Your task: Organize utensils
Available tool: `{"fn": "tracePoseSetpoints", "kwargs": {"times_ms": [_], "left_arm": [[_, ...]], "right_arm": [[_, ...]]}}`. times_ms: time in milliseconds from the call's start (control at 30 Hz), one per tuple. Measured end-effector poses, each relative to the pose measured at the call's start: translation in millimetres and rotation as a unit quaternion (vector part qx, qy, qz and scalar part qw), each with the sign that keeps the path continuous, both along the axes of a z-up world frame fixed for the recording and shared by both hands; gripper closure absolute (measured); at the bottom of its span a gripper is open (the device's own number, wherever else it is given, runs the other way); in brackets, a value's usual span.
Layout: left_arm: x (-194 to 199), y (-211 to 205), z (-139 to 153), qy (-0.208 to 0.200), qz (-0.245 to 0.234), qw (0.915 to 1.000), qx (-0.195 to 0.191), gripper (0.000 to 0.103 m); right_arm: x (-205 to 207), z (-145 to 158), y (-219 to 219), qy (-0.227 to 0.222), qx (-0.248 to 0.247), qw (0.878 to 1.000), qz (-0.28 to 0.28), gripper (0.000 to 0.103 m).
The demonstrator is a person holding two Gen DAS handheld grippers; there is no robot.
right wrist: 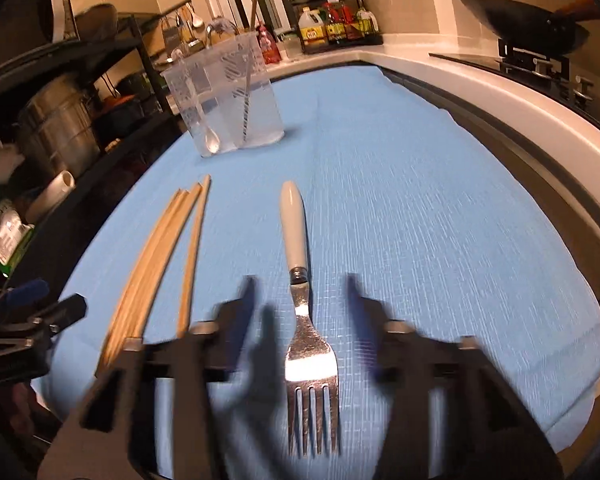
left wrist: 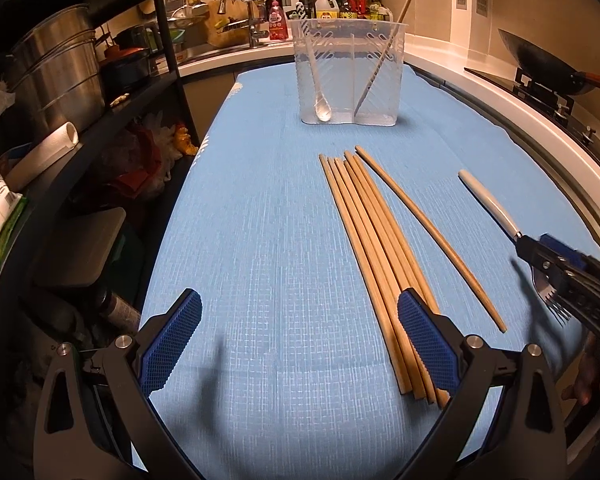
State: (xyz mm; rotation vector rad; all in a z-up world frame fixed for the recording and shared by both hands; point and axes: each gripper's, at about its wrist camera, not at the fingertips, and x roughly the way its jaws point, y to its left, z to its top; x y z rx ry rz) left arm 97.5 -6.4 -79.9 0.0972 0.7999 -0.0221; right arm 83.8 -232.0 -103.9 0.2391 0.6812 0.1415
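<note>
Left of the white-handled steel fork, the left gripper hovers, jaws apart, beside the wooden chopsticks. The right gripper, jaws apart, straddles the fork's neck on the blue tabletop; centre, lower, then close squarely.

Warm, dim kitchen light with strong fisheye bending and dark corners; the right gripper is motion-blurred, glare marks the fork.

Both wrist views look low along the blue cloth; both share the clear holder.
</note>
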Motion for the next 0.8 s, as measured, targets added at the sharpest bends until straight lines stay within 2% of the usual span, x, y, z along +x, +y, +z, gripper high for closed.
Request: {"fn": "tracePoseSetpoints", "kwargs": {"times_ms": [100, 267, 400, 467, 567, 633, 800], "left_arm": [[-1, -2, -1, -0.004, -0.005, 1.0000, -0.001, 0.008], [-10, -2, -5, -0.014, -0.013, 0.9997, -0.016, 0.008], [-18, 0, -13, -0.020, -0.015, 0.9992, -0.033, 0.008], [-20, -2, -19, -0.012, -0.032, 0.9987, -0.037, 0.008], [-25, -8, -24, -0.013, -0.049, 0.9986, -0.017, 0.009], [-26, -9, -27, -0.010, -0.059, 0.9980, -0.023, 0.014], [-30, -1, -26, -0.010, -0.040, 0.9983, -0.042, 0.018]], "right_arm": [[-15, 2, -4, -0.011, -0.016, 1.000, 0.014, 0.042], [-43, -11, -14, -0.023, -0.041, 0.999, 0.027, 0.043], [-53, -13, -8, -0.044, -0.077, 0.996, 0.026, 0.044], [-54, -13, -7, -0.047, -0.073, 0.996, 0.025, 0.042], [-53, -14, -3, -0.051, -0.079, 0.995, 0.025, 0.042], [-53, -14, -2, -0.051, -0.079, 0.995, 0.026, 0.042], [-54, -14, -4, -0.049, -0.073, 0.996, 0.025, 0.042]]}}
